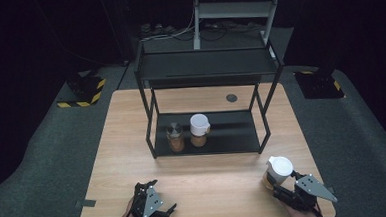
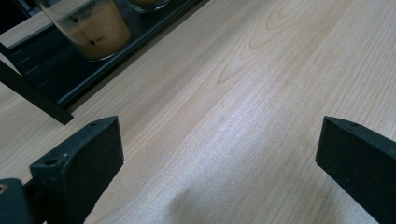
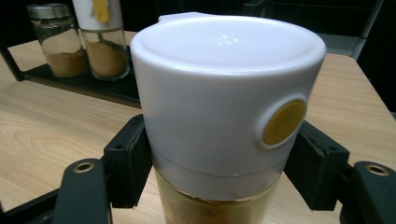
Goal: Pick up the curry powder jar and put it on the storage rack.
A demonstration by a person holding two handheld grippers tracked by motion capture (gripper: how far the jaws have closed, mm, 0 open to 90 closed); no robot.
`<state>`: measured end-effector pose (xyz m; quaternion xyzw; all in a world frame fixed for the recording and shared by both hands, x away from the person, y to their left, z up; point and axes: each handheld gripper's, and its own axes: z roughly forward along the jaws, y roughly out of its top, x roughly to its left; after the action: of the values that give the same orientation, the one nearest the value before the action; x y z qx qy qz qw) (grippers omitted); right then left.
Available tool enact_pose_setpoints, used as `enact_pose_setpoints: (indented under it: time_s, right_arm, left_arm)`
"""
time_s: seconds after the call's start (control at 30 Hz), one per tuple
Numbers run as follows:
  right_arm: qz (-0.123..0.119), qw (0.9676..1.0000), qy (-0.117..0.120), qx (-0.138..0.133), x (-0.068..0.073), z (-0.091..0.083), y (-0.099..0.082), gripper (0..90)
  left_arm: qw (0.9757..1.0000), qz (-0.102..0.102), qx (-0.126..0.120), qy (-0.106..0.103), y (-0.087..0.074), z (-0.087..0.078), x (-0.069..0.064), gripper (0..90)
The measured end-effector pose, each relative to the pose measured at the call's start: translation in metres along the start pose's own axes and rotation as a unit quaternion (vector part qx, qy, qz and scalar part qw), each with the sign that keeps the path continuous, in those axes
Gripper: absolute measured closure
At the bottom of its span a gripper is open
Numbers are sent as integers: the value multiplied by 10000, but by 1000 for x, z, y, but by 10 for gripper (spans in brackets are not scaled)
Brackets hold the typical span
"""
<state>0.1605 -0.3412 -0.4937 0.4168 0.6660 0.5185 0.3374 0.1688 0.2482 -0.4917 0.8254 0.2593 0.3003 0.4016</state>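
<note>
Left gripper (image 1: 172, 210) jaws wide apart, right gripper (image 1: 279, 188) clamped — both low

Left gripper (image 2: 219, 161) hovers over bare wooden table (image 2: 261, 79), jaws wide apart, nothing between them. Beyond the jaws, a glass jar (image 2: 93, 28) of tan powder stands on the black rack shelf (image 2: 51, 74).

Overhead light falls evenly on the bench (image 1: 132, 141), while the floor and room around it sink into near black. In the left gripper view a pale sheen crosses the wood at centre and a soft shadow lies at 6 o'clock; the jars at 11 o'clock look slightly soft.
</note>
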Motion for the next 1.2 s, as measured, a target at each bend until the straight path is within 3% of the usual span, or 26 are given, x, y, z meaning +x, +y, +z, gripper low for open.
enact_pose_setpoints:
  time_s: [0.73,1.2]
  right_arm:
    - [-122,9990,416,-100,25,28,13,305]
    - [-115,9984,533,-117,37,46,25,305]
  left_arm:
    - [10000,36,18,-66,1,0,2,12]
    - [9999,55,-11,-109,0,0,3,12]
